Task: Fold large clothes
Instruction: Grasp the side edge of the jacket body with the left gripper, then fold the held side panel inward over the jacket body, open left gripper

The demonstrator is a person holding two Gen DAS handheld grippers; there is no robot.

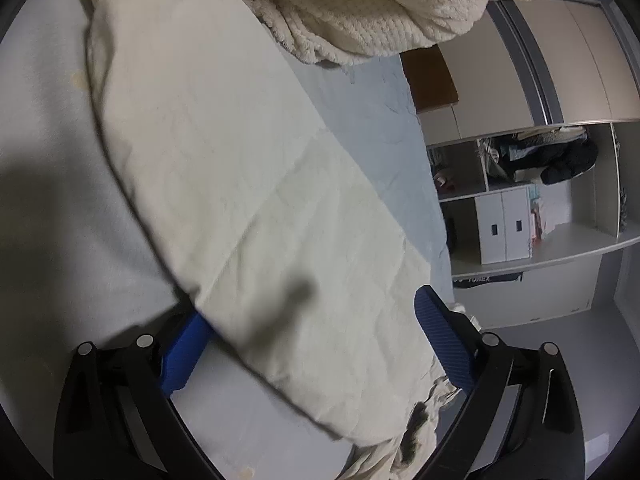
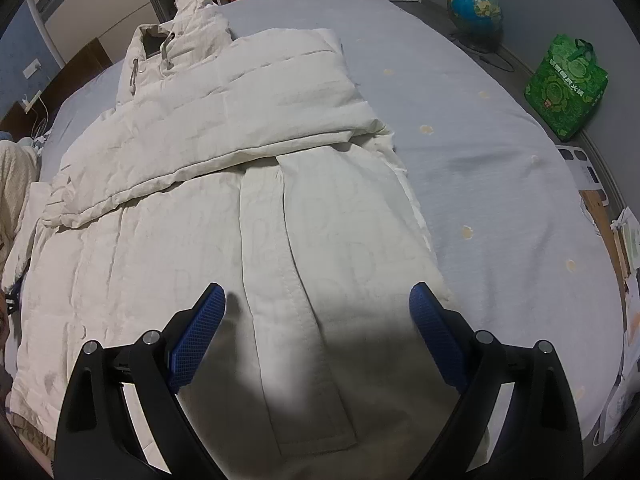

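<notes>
A cream padded coat (image 2: 192, 248) lies front-up on a pale blue bed (image 2: 480, 168), hood (image 2: 180, 28) at the far end. One sleeve (image 2: 248, 120) is folded across the chest. My right gripper (image 2: 318, 288) hangs open over the coat's lower front placket and touches nothing. In the left wrist view a long padded stretch of the coat (image 1: 240, 168), shaped like a sleeve, runs diagonally across the bed sheet (image 1: 40, 128). My left gripper (image 1: 310, 304) straddles its near end with jaws wide. The left pad (image 1: 180, 356) is tucked under the fabric's edge. The right pad (image 1: 440, 340) stands beside the fabric.
A cream knit blanket (image 1: 360, 12) is heaped on the bed past the coat. An open wardrobe with shelves (image 1: 520, 208) stands beyond the bed's edge. A globe (image 2: 476, 8), a green bag (image 2: 568, 84) and papers sit on the floor to the right.
</notes>
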